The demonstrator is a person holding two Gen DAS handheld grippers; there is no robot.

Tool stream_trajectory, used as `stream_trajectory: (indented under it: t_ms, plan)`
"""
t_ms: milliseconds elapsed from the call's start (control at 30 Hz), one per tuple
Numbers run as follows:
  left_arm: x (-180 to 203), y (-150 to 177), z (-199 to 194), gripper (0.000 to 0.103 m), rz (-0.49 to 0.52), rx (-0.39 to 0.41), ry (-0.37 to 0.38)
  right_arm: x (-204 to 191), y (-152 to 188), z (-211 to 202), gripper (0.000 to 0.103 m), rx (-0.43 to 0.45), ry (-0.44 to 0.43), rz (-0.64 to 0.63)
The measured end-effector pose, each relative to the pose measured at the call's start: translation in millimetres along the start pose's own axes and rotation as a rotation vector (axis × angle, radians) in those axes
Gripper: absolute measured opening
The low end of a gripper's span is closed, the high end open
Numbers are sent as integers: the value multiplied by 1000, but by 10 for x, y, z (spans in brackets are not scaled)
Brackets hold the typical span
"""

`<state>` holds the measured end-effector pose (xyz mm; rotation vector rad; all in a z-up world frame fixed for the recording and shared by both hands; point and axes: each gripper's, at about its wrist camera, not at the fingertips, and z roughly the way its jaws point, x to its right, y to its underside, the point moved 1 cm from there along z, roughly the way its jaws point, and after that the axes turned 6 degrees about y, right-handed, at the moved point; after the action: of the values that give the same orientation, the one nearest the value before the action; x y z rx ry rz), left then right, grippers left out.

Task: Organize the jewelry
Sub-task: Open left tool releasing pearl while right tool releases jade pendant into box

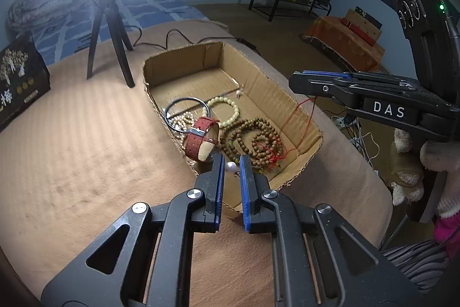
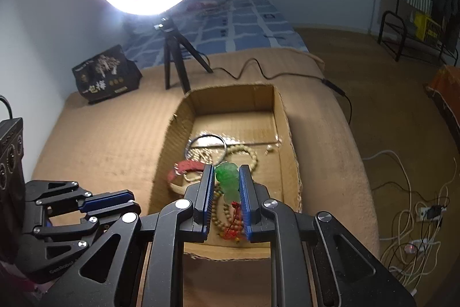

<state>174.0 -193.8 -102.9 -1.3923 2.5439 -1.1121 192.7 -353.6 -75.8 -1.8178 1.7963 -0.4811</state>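
Observation:
A cardboard box (image 1: 287, 102) on a tan blanket holds a red-strap watch (image 1: 201, 140), a dark bangle (image 1: 187, 112), a cream bead bracelet (image 1: 224, 110) and brown wooden prayer beads (image 1: 253, 140). My left gripper (image 1: 231, 166) is over the box's near end, shut on a white pearl earring (image 1: 230, 167). My right gripper (image 2: 227, 181) is above the box (image 2: 287, 134), shut on a green jade pendant (image 2: 228, 181) whose red cord (image 1: 302, 117) hangs into the box. The right gripper also shows in the left wrist view (image 1: 316, 82), and the left gripper in the right wrist view (image 2: 115, 200).
A ring light on a black tripod (image 1: 112, 30) stands behind the box, its cable (image 2: 273, 74) trailing right. A dark printed box (image 1: 20, 79) sits at the far left. Cables and a power strip (image 2: 425, 212) lie on the floor to the right.

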Motion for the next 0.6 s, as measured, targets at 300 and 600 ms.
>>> stream_trajectory:
  t_ms: [300, 600]
  plan:
    - [-7, 16, 116, 9, -20, -2, -9, 83, 65, 102, 16, -36, 9, 27]
    - [7, -16, 63, 18, -22, 17, -35, 66, 52, 98, 30, -31, 35, 32]
